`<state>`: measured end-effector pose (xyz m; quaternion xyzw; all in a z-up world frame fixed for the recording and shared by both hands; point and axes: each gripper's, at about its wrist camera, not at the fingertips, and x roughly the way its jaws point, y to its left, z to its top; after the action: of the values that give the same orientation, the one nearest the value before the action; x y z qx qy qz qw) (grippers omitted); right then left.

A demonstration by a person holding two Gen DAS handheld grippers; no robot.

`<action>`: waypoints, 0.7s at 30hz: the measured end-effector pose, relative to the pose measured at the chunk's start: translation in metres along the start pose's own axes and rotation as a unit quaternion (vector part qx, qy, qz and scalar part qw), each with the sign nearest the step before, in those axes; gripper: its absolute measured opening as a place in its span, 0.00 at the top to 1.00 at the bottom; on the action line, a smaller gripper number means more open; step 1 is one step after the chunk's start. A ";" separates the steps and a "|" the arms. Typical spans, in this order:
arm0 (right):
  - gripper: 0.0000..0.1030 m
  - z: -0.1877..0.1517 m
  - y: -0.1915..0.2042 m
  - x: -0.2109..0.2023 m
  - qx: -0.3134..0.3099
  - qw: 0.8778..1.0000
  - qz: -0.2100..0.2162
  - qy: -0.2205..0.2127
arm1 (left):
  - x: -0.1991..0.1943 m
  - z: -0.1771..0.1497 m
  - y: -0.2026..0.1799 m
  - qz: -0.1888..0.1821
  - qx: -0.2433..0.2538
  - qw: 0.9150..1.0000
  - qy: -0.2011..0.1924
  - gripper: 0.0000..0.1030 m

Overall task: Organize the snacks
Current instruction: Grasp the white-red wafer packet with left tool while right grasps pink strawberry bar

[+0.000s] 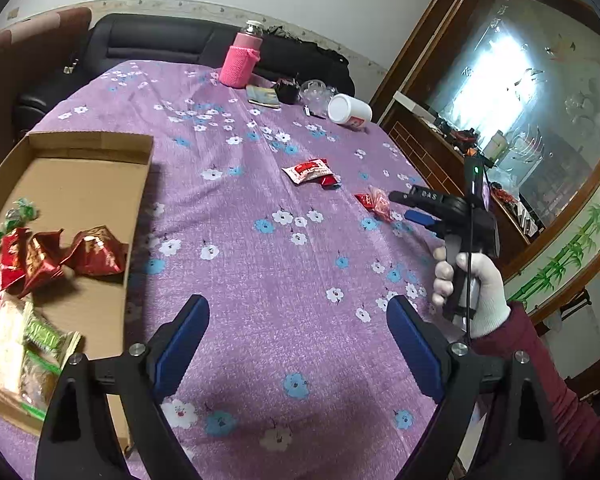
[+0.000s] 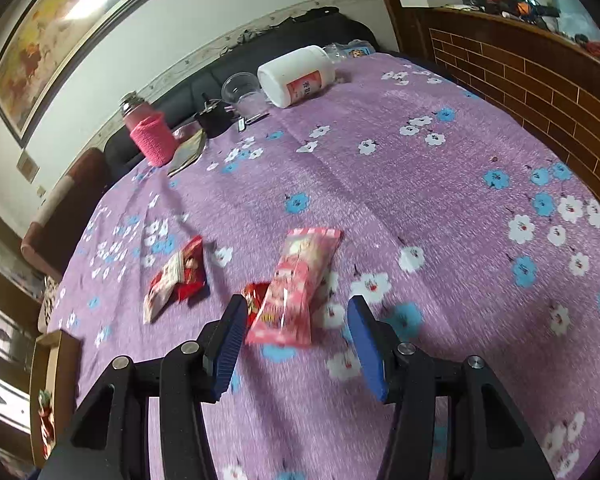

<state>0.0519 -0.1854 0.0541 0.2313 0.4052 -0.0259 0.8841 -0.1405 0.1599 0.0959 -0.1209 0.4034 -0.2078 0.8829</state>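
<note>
Several snacks already lay in the cardboard box [image 1: 92,184], while the empty, wide-open left gripper [image 1: 298,336] and the right gripper [image 2: 296,340], jaws half-open astride the untouched pink packet [image 2: 296,284], left the red-and-white packets [image 2: 176,276] on the tabletop [image 2: 420,184].

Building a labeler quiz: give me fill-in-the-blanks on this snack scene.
1. The left gripper is open and holds ____.
2. Sorted snacks lie in the cardboard ____ at the left.
3. The white jar lies on its ____.
4. The pink packet lies between the fingers of the ____ gripper.

Missing: nothing; box; side; right
</note>
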 end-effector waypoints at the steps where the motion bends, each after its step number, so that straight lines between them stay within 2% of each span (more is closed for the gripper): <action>1: 0.46 0.001 0.000 0.002 0.001 1.000 0.000 -0.001 | 0.002 0.003 -0.002 0.004 0.005 1.000 0.001 0.13; 6: 0.46 0.005 0.006 0.022 -0.010 1.000 -0.016 -0.001 | 0.008 0.034 -0.021 0.057 0.060 0.997 -0.009 0.13; 11: 0.47 0.000 0.011 0.033 -0.043 0.998 -0.042 -0.005 | 0.030 0.078 -0.043 0.088 0.128 0.987 -0.034 0.13; 12: 0.47 0.001 0.011 0.034 -0.048 0.998 -0.046 -0.005 | 0.044 0.090 -0.046 0.085 0.139 0.986 -0.032 0.13; 14: 0.74 0.004 0.008 0.036 -0.047 0.998 -0.041 0.000 | 0.069 0.108 -0.048 0.071 0.147 0.986 -0.021 0.13; 18: 0.74 0.006 0.001 0.034 -0.038 0.999 -0.020 0.007 | 0.130 0.132 -0.055 0.055 0.172 0.983 0.012 0.13; 21: 0.74 0.007 -0.002 0.034 -0.034 0.999 -0.009 0.010 | 0.177 0.135 -0.063 0.066 0.219 0.973 0.041 0.13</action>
<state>0.0790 -0.1855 0.0323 0.1975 0.4167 -0.0173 0.8872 0.0491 0.0280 0.0898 0.1106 0.3911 -0.2371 0.8824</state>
